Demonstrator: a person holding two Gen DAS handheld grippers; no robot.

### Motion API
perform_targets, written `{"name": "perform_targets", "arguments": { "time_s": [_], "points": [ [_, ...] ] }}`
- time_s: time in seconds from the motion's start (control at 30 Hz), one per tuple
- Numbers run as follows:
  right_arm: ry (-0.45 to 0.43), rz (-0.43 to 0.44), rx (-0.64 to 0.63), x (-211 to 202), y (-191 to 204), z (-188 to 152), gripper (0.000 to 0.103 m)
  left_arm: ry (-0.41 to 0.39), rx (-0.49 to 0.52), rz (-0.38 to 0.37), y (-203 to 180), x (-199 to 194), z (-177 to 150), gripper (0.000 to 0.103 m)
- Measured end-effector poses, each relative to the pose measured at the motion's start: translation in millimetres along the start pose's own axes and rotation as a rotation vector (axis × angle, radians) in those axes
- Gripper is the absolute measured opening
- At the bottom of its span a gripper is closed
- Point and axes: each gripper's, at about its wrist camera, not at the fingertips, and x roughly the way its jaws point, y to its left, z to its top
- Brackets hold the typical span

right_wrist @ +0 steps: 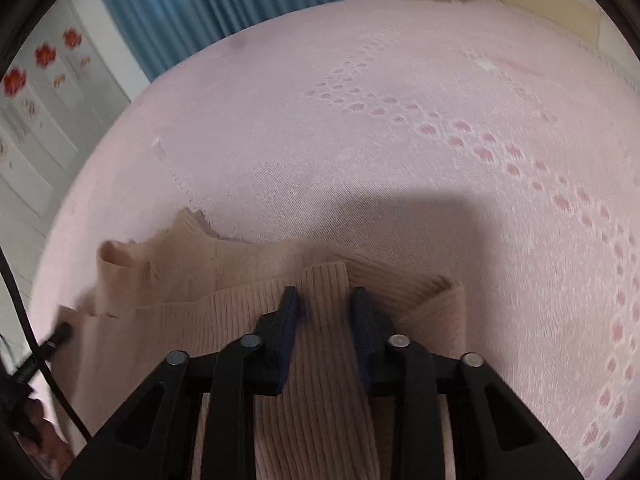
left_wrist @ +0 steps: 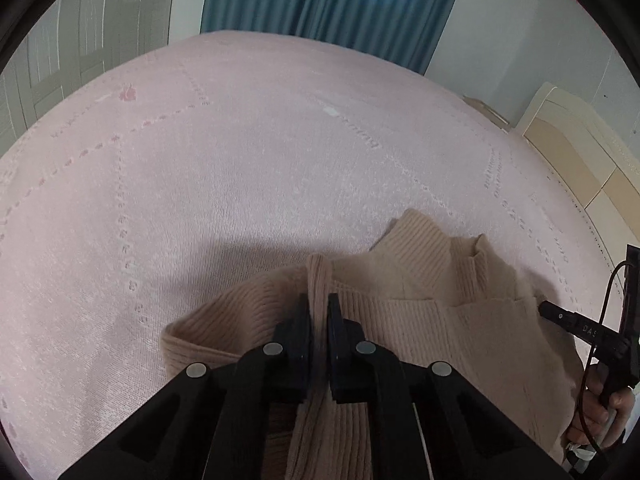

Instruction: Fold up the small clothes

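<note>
A beige ribbed knit sweater (left_wrist: 420, 280) lies crumpled on a pink bed cover (left_wrist: 240, 160), its turtleneck collar pointing away from me. My left gripper (left_wrist: 318, 304) is shut on a raised fold of the knit, a narrow ridge of fabric pinched between its black fingers. In the right wrist view the same sweater (right_wrist: 180, 280) spreads to the left. My right gripper (right_wrist: 326, 296) is shut on a ribbed band of it that fills the gap between the pads. Below both grippers the fabric is hidden by their frames.
The pink bed cover (right_wrist: 380, 140) stretches far ahead with dotted patterns. A blue curtain (left_wrist: 332, 4) hangs beyond the bed, and a cream headboard (left_wrist: 580, 152) stands at the right. A person's hand (left_wrist: 600, 408) grips a black handle with a cable at the right edge.
</note>
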Motion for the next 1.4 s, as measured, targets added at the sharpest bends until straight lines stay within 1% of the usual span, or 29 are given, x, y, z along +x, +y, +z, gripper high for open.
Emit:
{"name": "perform_targets", "arguments": {
  "time_s": [0.07,0.13,0.2,0.23,0.27,0.33,0.4,0.43,0.47,0.5,0.53,0.6,0.63,0.67,0.73,0.77,0.8,0.83,0.87,0.93,1.0,1.03,1.07,1.1,1.17,1.2,1.27,1.33,1.4],
  "points": [
    [-0.043,0.002,-0.037,-6,6,-3,0.008,-0.031,0.013,0.012,-1,-6,2,0.007],
    [-0.111,0.04,-0.049,-21,9,-2,0.008,-0.053,0.01,0.001,-1,-10,7,0.007],
    [-0.161,0.084,-0.036,-33,8,1,0.008,-0.053,-0.006,-0.006,3,-11,9,0.007],
    [-0.172,0.089,-0.025,-35,7,3,0.008,-0.043,-0.009,0.002,4,-9,9,0.007],
    [-0.167,0.08,-0.012,-32,4,4,0.008,-0.023,-0.012,0.019,5,-4,8,0.007],
    [-0.082,0.023,0.015,-8,-1,5,0.008,0.023,-0.02,0.036,4,9,6,0.007],
    [-0.019,0.015,0.051,10,-4,2,0.009,0.057,-0.021,0.052,4,18,5,0.007],
    [-0.038,0.018,0.056,7,-4,2,0.009,0.061,-0.025,0.052,4,19,5,0.007],
    [-0.043,0.014,0.05,5,-2,3,0.011,0.062,-0.028,0.052,5,18,5,0.01],
    [-0.046,0.011,0.04,4,0,4,0.014,0.063,-0.033,0.045,5,18,6,0.01],
    [-0.052,0.004,0.029,2,2,4,0.015,0.068,-0.044,0.031,6,17,7,0.011],
    [-0.061,-0.011,0.016,-2,6,1,0.019,0.076,-0.07,0.005,9,15,8,0.018],
    [-0.069,-0.017,0.012,-6,8,0,0.019,0.08,-0.086,-0.014,12,13,8,0.019],
    [-0.09,-0.016,0.007,-12,11,-2,0.019,0.081,-0.099,-0.027,14,10,8,0.019],
    [-0.146,0.005,-0.013,-32,20,-9,0.02,0.076,-0.115,-0.048,17,6,7,0.024],
    [-0.164,0.019,-0.028,-39,22,-12,0.02,0.071,-0.123,-0.062,19,2,6,0.034],
    [-0.186,0.044,-0.057,-49,32,-19,0.024,0.057,-0.133,-0.076,21,-3,4,0.043],
    [-0.193,0.069,-0.09,-56,42,-27,0.028,0.044,-0.138,-0.076,23,-8,2,0.047],
    [-0.187,0.081,-0.116,-59,52,-32,0.034,0.025,-0.14,-0.072,24,-14,1,0.052],
    [-0.137,0.101,-0.187,-60,81,-47,0.035,-0.006,-0.128,-0.057,26,-25,-1,0.055],
    [-0.088,0.114,-0.223,-52,104,-59,0.035,-0.03,-0.114,-0.042,28,-34,-3,0.063],
    [-0.063,0.113,-0.239,-46,114,-64,0.035,-0.044,-0.112,-0.023,30,-37,-5,0.063],
    [-0.048,0.095,-0.246,-41,121,-67,0.035,-0.05,-0.112,0.007,34,-38,-3,0.064],
    [-0.032,0.054,-0.247,-32,129,-69,0.035,-0.052,-0.116,0.032,37,-39,-4,0.064],
    [-0.041,0.017,-0.234,-19,136,-65,0.035,-0.039,-0.122,0.035,45,-36,-6,0.064],
    [-0.031,0.005,-0.219,-12,138,-60,0.035,-0.027,-0.134,0.031,49,-35,-4,0.064],
    [0.018,-0.01,-0.181,2,139,-49,0.035,-0.012,-0.159,-0.003,58,-32,-3,0.064],
    [0.024,-0.017,-0.158,8,139,-40,0.035,0.002,-0.162,-0.009,64,-29,-1,0.064],
    [0.039,-0.027,-0.155,15,141,-35,0.036,-0.002,-0.164,-0.013,68,-28,2,0.064]
  ]
}}
